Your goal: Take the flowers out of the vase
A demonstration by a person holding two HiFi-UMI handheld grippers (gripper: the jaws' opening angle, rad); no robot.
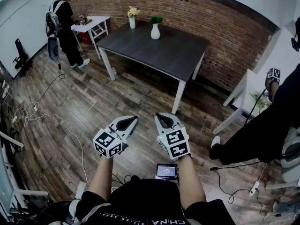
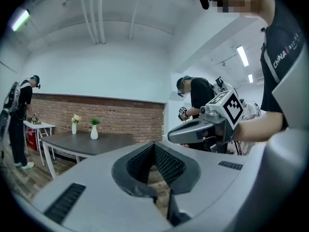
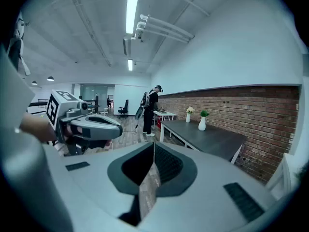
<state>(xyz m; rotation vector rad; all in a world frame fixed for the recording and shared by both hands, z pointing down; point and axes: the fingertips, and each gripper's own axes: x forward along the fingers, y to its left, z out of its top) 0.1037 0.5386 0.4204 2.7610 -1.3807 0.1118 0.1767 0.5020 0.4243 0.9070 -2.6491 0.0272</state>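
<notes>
Head view looks down on a dark worktop [image 1: 164, 55] that stands against a brick wall [image 1: 220, 27]. Two white vases stand on its far side. The slimmer vase [image 1: 132, 22], nearer the wall, holds pale yellow flowers [image 1: 133, 11]. The rounder vase [image 1: 155, 32] just beside it holds a green sprig [image 1: 156, 19]. Both bunches sit upright in their vases.

I stand on the wooden floor [image 1: 84, 107], back from that worktop, so the flowers are well apart from both of my tools, far ahead across the floor. My left hand-held gripper [image 1: 132, 120] and my right hand-held gripper [image 1: 159, 116] are side by side, close in front of my body, with their tips towards the worktop.

In the left gripper view the jaws are pressed together with nothing between them. The right gripper view shows the same: jaws closed tight and empty.

A person [image 1: 63, 22] stands at a small white worktop [image 1: 91, 23] in the far left corner.
</notes>
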